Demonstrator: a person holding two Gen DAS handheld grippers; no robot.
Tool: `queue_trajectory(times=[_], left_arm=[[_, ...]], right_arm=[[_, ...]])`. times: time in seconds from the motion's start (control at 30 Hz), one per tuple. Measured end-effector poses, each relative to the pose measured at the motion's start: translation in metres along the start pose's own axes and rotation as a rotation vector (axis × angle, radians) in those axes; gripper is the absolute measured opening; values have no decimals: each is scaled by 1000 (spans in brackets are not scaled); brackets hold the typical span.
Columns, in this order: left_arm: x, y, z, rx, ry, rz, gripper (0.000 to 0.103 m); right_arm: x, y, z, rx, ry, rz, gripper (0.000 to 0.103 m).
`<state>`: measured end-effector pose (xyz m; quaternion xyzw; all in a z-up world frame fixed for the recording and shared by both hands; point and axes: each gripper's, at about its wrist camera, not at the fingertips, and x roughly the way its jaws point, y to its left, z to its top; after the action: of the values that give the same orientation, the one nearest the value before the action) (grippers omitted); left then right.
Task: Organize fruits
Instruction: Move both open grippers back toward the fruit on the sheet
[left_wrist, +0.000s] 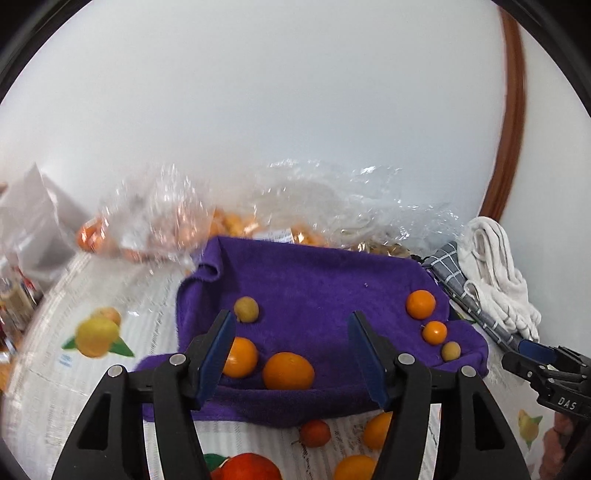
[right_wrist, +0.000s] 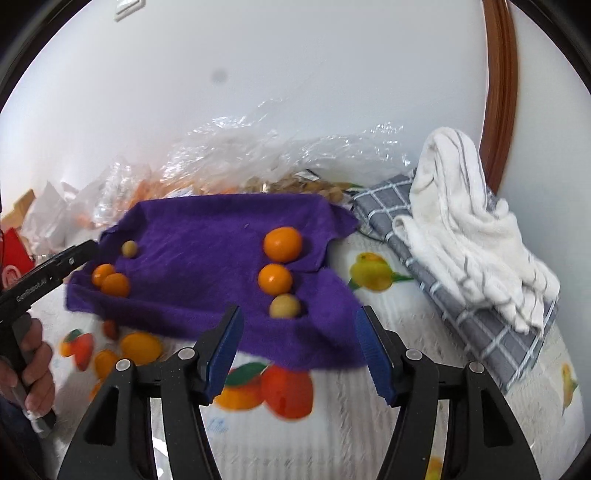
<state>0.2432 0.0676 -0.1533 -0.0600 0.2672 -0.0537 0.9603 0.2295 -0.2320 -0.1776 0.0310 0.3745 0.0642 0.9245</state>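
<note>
A purple towel (left_wrist: 314, 284) (right_wrist: 207, 236) lies on a fruit-print tablecloth. On its left side sit two oranges (left_wrist: 288, 371) (right_wrist: 115, 285) and a small yellow-green fruit (left_wrist: 246, 309) (right_wrist: 129, 248). On its right side sit a larger orange (left_wrist: 420, 304) (right_wrist: 282, 244), a smaller orange (left_wrist: 434, 332) (right_wrist: 275, 278) and a yellow-green fruit (left_wrist: 451, 350) (right_wrist: 284, 306). My left gripper (left_wrist: 291, 354) is open and empty above the towel's near edge. My right gripper (right_wrist: 299, 350) is open and empty near the right group. Loose oranges (left_wrist: 376, 430) (right_wrist: 141, 348) and a small red fruit (left_wrist: 314, 432) lie off the towel.
Clear plastic bags of fruit (left_wrist: 177, 225) (right_wrist: 236, 166) stand behind the towel against a white wall. A grey checked cloth (right_wrist: 469, 317) with a white towel (right_wrist: 465, 221) on it lies to the right. The right gripper shows in the left wrist view (left_wrist: 535, 354).
</note>
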Motion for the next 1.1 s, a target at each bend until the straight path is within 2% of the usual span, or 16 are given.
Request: queue_trajectory(times=[0.07,0.2,0.4,0.63,0.77,0.9,1.03,1.1], left_arm=[[-7,-1,-3,19,38,46,61],[-23,12,-22,50,97,84,61],[-39,40,-48,-10,172,154,61],[-56,63,-64,-23,257,146,64],[-60,77,-75,-61,274,157,64],[-56,76,-86,-9,264,205,64],[-48,85,-88,-49,305,192,64],[-51,92,-88,-84,299,170,64]], right_arm=[[-5,1,-5,6,30,18,62],[-11,16,-14,-27,67,72,62],[-14,52,-33,-71,91,179,62],[-16,103,-58,-153,131,317,64],[-6,124,-70,-191,155,313,64],[2,137,-75,-208,166,289,64],[8,139,-76,-213,158,273,63],[11,141,-76,-225,170,270,55]])
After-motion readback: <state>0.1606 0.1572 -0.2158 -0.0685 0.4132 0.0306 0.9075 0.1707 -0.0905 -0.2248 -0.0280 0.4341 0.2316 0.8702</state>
